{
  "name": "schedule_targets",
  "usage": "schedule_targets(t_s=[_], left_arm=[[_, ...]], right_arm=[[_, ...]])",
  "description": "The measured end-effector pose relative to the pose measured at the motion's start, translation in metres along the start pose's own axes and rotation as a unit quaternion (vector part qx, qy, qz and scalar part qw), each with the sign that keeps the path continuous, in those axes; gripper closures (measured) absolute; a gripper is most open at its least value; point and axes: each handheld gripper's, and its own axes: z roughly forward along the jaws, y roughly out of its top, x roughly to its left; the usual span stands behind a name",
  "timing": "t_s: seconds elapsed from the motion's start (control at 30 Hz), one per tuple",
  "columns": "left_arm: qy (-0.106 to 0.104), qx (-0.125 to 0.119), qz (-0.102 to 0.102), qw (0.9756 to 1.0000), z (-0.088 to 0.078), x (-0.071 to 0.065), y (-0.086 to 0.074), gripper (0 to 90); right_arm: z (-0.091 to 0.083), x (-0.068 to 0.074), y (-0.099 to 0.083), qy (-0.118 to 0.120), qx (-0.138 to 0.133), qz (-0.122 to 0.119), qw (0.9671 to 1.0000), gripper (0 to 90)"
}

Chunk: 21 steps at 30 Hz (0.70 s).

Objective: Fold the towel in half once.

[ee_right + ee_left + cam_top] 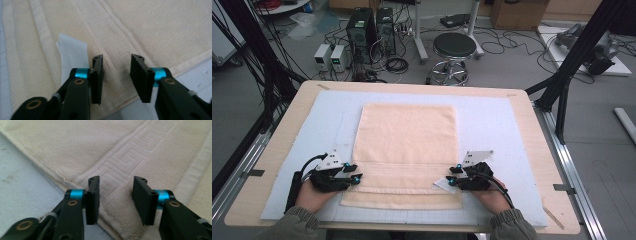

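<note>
A cream towel (pixel 407 150) lies flat on the pale mat, its near part folded over with a woven key-pattern band (pixel 130 157). My left gripper (pixel 354 175) rests at the towel's left edge, open, its jaws apart over the towel's edge (pixel 116 202). At the right edge sits my right gripper (pixel 451 176), also open, jaws straddling the towel's border (pixel 116 77). A white care label (pixel 72 53) sticks out beside the right gripper's left jaw; it also shows under that gripper (pixel 442 185) from above.
The pale mat (pixel 497 125) covers a wooden table (pixel 537 150). Beyond the table stand a black stool (pixel 454 47), computer towers (pixel 362 30) and cables on the floor. Black frame posts (pixel 577 55) rise at the right.
</note>
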Motion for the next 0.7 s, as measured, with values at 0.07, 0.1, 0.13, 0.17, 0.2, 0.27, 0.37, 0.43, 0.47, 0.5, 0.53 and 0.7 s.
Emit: schedule_targets(t_s=[0.07, 0.1, 0.13, 0.17, 0.2, 0.27, 0.37, 0.43, 0.47, 0.5, 0.53, 0.7], left_arm=[[0.003, -0.002, 0.007, 1.0000, 0.001, -0.003, 0.000, 69.4], [0.000, -0.001, 0.009, 1.0000, 0.001, -0.003, 0.000, 71.3], [0.001, 0.001, 0.010, 0.9999, 0.001, -0.005, 0.001, 76.8], [0.003, 0.001, 0.012, 0.9999, 0.001, -0.005, 0.001, 78.0], [0.003, 0.002, 0.012, 0.9999, 0.001, -0.006, 0.001, 79.8], [0.004, 0.000, 0.013, 0.9999, 0.002, -0.005, 0.002, 83.4], [0.007, 0.002, 0.011, 0.9999, 0.001, -0.006, 0.003, 85.5], [0.010, -0.001, 0.009, 0.9999, -0.003, -0.007, 0.006, 85.9], [0.011, -0.004, 0.010, 0.9999, -0.005, -0.007, 0.007, 86.0], [0.011, -0.011, 0.006, 0.9999, -0.008, -0.008, 0.009, 86.1], [0.013, -0.017, 0.007, 0.9997, -0.012, -0.008, 0.012, 86.1], [0.024, -0.046, 0.019, 0.9985, -0.038, -0.014, 0.029, 86.4]], right_arm=[[0.000, 0.001, 0.000, 0.004, -0.001, -0.004, 1.0000, 73.5], [0.001, 0.001, 0.001, 0.003, -0.001, -0.010, 0.9999, 74.9], [0.001, 0.002, 0.001, 0.002, -0.001, -0.011, 0.9999, 76.9], [0.001, 0.002, 0.001, 0.001, -0.004, -0.013, 0.9999, 79.1], [0.000, 0.002, 0.001, 0.004, -0.001, -0.009, 1.0000, 81.4], [0.000, 0.002, 0.002, 0.003, -0.002, -0.012, 0.9999, 83.8], [0.000, 0.002, 0.003, 0.001, 0.000, -0.016, 0.9999, 85.6], [-0.002, 0.002, 0.006, 0.003, 0.001, -0.014, 0.9999, 85.9], [-0.005, 0.002, 0.008, 0.003, -0.004, -0.018, 0.9998, 85.9], [-0.007, 0.002, 0.010, 0.003, -0.004, -0.017, 0.9998, 85.9], [-0.010, 0.003, 0.012, 0.002, -0.013, -0.017, 0.9998, 85.9], [-0.031, 0.010, 0.034, 0.001, -0.031, -0.041, 0.9987, 86.0]])
